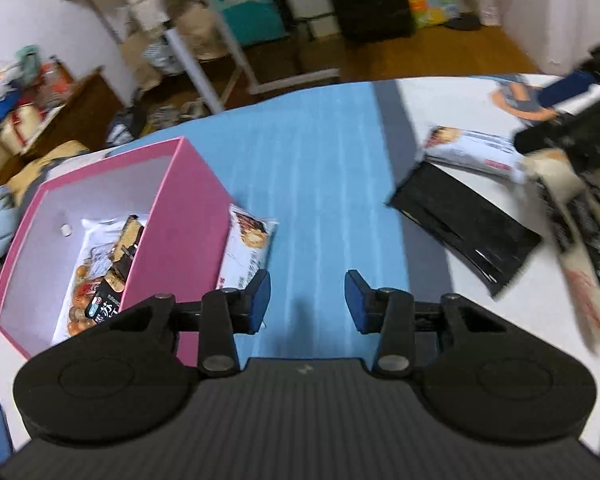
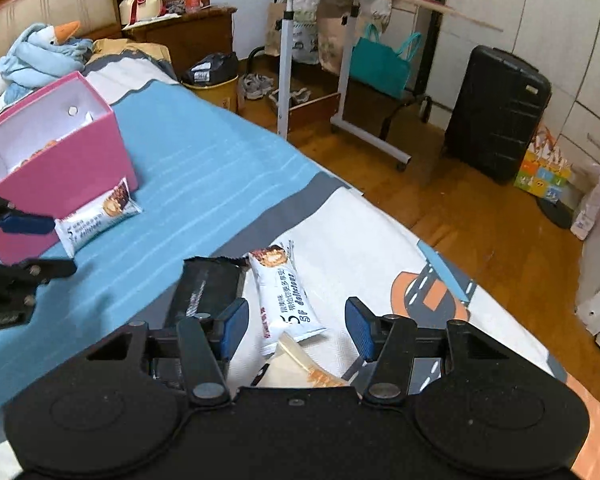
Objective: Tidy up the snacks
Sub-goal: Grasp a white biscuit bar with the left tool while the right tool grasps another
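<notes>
Left gripper [image 1: 307,300] jaws are standing open, empty, beside the pink box [image 1: 188,208]; right gripper [image 2: 296,330] jaws are gaping, unclamped, around a white snack bar [image 2: 286,300] on the bed [image 2: 204,184].

Bare blue bedspread [image 1: 312,184] between pink box [image 1: 188,208], black packet [image 1: 464,224]

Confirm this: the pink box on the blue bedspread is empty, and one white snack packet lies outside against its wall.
Not quite. The pink box is not empty: the left wrist view shows snack packets inside it. The rest holds: it sits on the blue bedspread, with one white snack packet outside against its wall.
</notes>
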Available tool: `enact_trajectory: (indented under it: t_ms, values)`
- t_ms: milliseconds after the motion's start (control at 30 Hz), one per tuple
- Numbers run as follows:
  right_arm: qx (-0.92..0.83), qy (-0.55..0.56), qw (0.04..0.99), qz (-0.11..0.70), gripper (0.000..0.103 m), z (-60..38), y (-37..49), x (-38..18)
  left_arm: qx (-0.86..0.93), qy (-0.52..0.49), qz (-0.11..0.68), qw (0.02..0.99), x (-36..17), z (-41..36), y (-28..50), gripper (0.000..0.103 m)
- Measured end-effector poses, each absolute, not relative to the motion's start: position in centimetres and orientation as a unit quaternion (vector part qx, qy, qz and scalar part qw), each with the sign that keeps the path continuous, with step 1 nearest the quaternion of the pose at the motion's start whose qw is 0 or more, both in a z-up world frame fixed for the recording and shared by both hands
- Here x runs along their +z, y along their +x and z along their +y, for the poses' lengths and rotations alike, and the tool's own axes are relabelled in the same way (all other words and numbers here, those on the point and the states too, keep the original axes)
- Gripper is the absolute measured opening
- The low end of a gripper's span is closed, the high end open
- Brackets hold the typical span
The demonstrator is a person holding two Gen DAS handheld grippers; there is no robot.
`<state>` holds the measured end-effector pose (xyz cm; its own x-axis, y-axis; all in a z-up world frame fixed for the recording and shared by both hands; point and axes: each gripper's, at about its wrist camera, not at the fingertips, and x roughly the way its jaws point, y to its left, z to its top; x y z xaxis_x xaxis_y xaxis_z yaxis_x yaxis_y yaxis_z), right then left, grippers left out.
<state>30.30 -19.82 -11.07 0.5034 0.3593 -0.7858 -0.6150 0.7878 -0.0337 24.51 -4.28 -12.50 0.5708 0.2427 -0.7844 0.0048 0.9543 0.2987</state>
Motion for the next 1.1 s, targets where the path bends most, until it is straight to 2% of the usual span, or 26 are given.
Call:
enact_trajectory:
  t_ms: [300, 533, 900, 967, 1000, 1033, 1100]
  values:
    - [0.317, -0.176, 0.83, 0.423, 0.059, -18.8, 31.7, -13.4, 0.138, 0.147, 0.455, 0.867, -15.4, -3.2, 27.1, 0.042]
    - [0.322, -0.193, 0.822, 0.428, 0.059, -18.1, 32.4, -14.5, 0.146, 0.139, 0.49, 0.848, -16.8, -1.4, 29.5, 0.041]
    - [0.309, -0.221, 0.814, 0.44, 0.058, -16.8, 33.5, -16.2, 0.126, 0.198, 0.538, 0.809, -17.8, -1.2, 32.3, 0.039]
    - [0.315, -0.22, 0.817, 0.431, 0.039, -16.7, 33.1, -16.2, 0.122, 0.207, 0.541, 0.806, -18.0, -1.5, 32.5, 0.037]
    - [0.313, -0.222, 0.818, 0.429, 0.038, -16.6, 32.9, -16.1, 0.122, 0.208, 0.54, 0.807, -18.0, -1.5, 32.6, 0.033]
    - [0.309, -0.228, 0.821, 0.423, 0.033, -16.5, 32.6, -16.0, 0.125, 0.209, 0.54, 0.806, -18.1, -1.4, 32.6, 0.024]
    - [0.305, -0.236, 0.824, 0.415, 0.032, -16.3, 32.0, -15.6, 0.125, 0.209, 0.538, 0.807, -18.1, -1.1, 32.6, 0.022]
